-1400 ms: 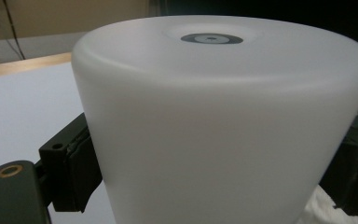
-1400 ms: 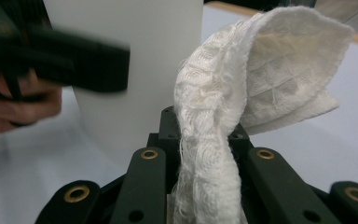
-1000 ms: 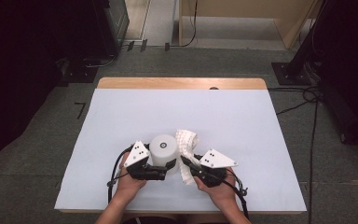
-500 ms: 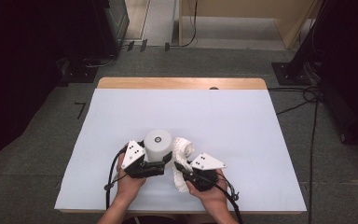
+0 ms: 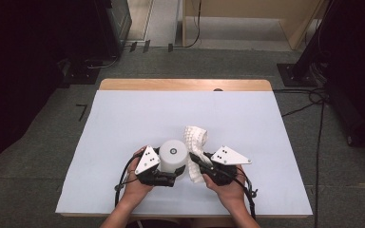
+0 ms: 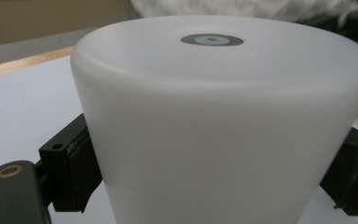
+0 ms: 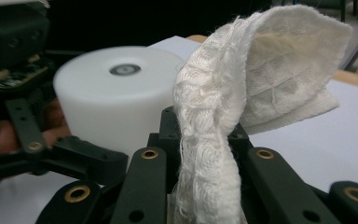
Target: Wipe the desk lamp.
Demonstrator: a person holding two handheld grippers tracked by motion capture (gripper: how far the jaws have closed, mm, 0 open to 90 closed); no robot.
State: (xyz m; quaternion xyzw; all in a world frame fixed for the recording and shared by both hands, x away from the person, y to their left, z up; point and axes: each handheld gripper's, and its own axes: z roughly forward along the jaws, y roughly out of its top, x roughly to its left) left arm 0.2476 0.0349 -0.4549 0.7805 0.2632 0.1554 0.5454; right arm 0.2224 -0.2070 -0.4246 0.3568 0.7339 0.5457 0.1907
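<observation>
left fingers: the left gripper (image 5: 168, 176) has its fingers (image 6: 77, 170) clamped on both sides of the white cup (image 5: 173, 157), pads flat against its wall. Pretty clear in the left gripper view, one black pad on each side of the cup.

right fingers: the right gripper (image 5: 196, 164) is pinched tight on the white cloth (image 5: 196, 142). In the right gripper view the cloth (image 7: 223, 140) comes straight up out from between the closed fingers and flops over to the right at the top.

cup: upside down, wide flat base on top with a small grey ring mark in the middle. It sits at the near middle of the tabletop (image 5: 123, 123), between the two hands. Can't tell if the rim is touching the tabletop or just off it.

cloth: waffle-textured, frayed along one edge, bunched into a strip. It's just beside the cup on its right, looks like it's brushing the cup's side, but I can't swear to contact. The upper end arches up and away from the person.

hands: left hand (image 5: 138, 187) and right hand (image 5: 228, 187) come in from the near edge, both close together, each with a grey three-cornered plate on top of its gripper.

tabletop: pale sheet over a wooden top, with a wood strip showing along the far edge.

around it: grey carpet floor, cables on the right.
</observation>
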